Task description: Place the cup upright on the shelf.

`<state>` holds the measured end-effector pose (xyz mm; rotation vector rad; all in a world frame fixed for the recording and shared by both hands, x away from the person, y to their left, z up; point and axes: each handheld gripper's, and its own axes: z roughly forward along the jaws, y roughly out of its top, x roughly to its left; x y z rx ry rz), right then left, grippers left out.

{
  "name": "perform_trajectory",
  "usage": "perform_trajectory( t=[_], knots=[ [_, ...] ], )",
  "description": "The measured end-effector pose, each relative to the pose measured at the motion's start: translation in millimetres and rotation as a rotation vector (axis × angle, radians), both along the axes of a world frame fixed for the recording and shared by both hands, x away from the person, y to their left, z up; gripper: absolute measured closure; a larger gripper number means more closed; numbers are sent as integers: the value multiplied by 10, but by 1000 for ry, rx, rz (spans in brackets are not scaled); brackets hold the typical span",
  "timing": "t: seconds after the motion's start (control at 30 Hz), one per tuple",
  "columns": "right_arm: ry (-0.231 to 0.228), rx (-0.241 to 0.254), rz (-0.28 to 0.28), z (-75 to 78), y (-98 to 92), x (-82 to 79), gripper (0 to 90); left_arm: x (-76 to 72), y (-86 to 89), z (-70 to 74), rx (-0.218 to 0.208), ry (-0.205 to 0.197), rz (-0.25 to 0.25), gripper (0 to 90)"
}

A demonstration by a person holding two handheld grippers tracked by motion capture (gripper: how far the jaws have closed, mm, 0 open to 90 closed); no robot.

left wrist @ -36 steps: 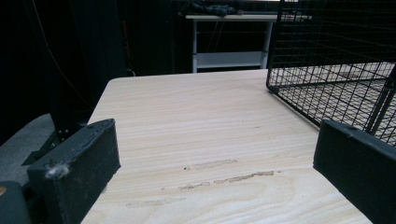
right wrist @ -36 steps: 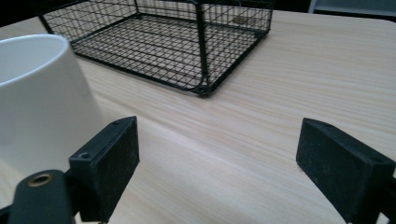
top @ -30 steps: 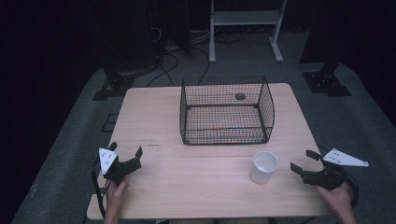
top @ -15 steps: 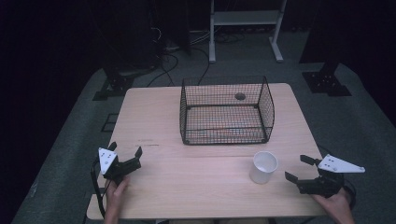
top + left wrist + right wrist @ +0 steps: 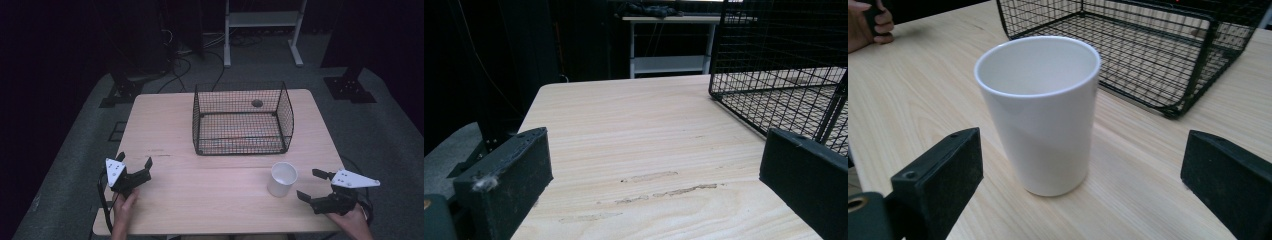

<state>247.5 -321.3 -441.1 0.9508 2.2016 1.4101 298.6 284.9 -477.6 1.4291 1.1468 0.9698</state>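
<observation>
A white cup point(image 5: 283, 178) stands upright and empty on the wooden table point(image 5: 210, 200), near the front right. My right gripper point(image 5: 308, 184) sits just right of it, pointing at it, and its jaws have just been opening. In the right gripper view the cup point(image 5: 1040, 110) stands just ahead of my right gripper point(image 5: 1083, 155), whose wide jaws do not touch it. A black wire basket point(image 5: 242, 120) stands at the middle back of the table. My left gripper point(image 5: 134, 160) rests open at the front left; nothing lies between the jaws of my left gripper point(image 5: 654, 175).
The basket point(image 5: 784, 75) is close on the right in the left gripper view, and the basket point(image 5: 1148, 55) stands behind the cup in the right gripper view. The other hand point(image 5: 868, 22) shows far off. A white shelf frame point(image 5: 262, 25) stands on the floor beyond the table.
My right gripper has shifted toward the table's near edge and slightly left, and its jaws have spread wider. The cup, the basket and my left gripper have stayed in place.
</observation>
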Motion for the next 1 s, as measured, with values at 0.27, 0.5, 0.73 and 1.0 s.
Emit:
perform_trajectory(
  t=[0.27,0.5,0.73,1.0],
  knots=[
    [10,-10,45,-6,138,7,24,0,1,0,-1,0,0,0],
    [10,-23,89,51,253,80,24,0,3,0,-2,0,1,0],
    [24,-54,111,54,386,197,24,0,4,0,-2,0,0,0],
    [39,-51,126,27,460,310,24,0,4,0,-1,-1,-2,0]
  ],
)
